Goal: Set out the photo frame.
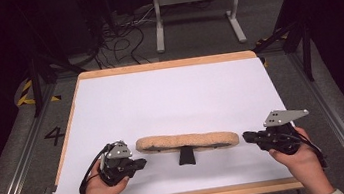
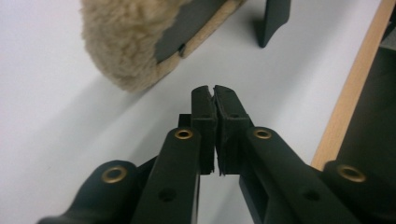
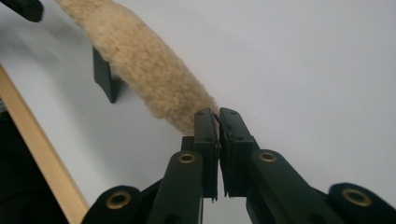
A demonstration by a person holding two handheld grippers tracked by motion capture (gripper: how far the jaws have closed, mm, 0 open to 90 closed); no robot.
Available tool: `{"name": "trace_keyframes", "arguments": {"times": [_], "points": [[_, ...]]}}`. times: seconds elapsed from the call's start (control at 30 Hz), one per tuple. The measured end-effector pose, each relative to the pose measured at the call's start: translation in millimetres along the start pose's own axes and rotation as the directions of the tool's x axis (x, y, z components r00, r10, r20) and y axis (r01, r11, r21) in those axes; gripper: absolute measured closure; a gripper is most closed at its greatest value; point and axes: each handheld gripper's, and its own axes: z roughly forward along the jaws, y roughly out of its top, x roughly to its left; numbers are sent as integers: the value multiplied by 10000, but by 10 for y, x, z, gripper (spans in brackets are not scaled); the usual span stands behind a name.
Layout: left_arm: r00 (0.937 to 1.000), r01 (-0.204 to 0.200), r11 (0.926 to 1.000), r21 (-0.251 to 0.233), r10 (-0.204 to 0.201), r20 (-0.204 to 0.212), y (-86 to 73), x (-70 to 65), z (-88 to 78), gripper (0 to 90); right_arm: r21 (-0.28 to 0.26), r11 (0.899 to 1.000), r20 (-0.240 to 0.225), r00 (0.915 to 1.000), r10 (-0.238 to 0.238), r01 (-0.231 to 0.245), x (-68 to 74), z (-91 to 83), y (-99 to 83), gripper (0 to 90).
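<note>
Closest to the high camera, two hands are seen at the near edge of the white-topped table with a pale wooden rim [image 1: 110, 100], each holding a black two-jaw gripper. Between them lies the long tan fleece-covered pad on a flat dark backing with a short black stem [image 1: 187, 142], set across the near half of the white surface with its stem pointing toward the person. On the left gripper [image 1: 138, 164] the jaws are pressed together with nothing between them, its tip just beside the pad's left end but apart from it — the same is shown in the left gripper view, where the rounded fleece end [image 2: 126, 42] sits ahead and to one side. On the right gripper [image 1: 247, 137] the jaws are likewise closed and empty, aimed at the pad's right end [image 3: 154, 79], which appears very close to the tips; contact cannot be told. The step in hand is judged to be the approach from both ends — nothing is grasped yet. For the next move, both sets of jaws would need to be opened and brought around the pad's ends.
</note>
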Motion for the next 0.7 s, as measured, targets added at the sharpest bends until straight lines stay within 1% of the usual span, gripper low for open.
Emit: {"name": "trace_keyframes", "arguments": {"times": [0.1, 0.23, 0.27, 0.33, 0.43, 0.53, 0.6, 0.7], "points": [[10000, -72, 10000, -22, 72, 67, 6, -3, 5, 900, 96, 9999, 318, 9995, -41, 38, -22, 23, -18, 875], [9999, -82, 9999, -83, 82, 78, 13, -16, 15, 900, 102, 9999, 436, 9990, -30, 26, -34, 54, -38, 875], [9999, -116, 9999, -27, 117, 99, 19, -27, 22, 900, 95, 9999, 481, 9988, -37, 33, -41, 63, -46, 878], [9996, -296, 9996, 22, 296, 8, 30, -41, 45, 900, 100, 9999, 500, 9987, -15, 10, -54, 75, -55, 893], [9990, -435, 9990, 77, 436, -44, 48, -73, 84, 900, 130, 9999, 657, 9978, 32, -41, -76, 87, -65, 900], [9989, -472, 9989, 72, 472, 10, 69, -91, 122, 900, 162, 9998, 791, 9968, 63, -76, -106, 128, -92, 900], [9985, -543, 9984, 161, 543, -22, 81, -107, 155, 900, 183, 9998, 905, 9959, 34, -50, -124, 170, -115, 900], [9985, -537, 9983, 233, 538, -62, 98, -112, 185, 900, 244, 9997, 901, 9959, 69, -91, -146, 212, -132, 900]]}}
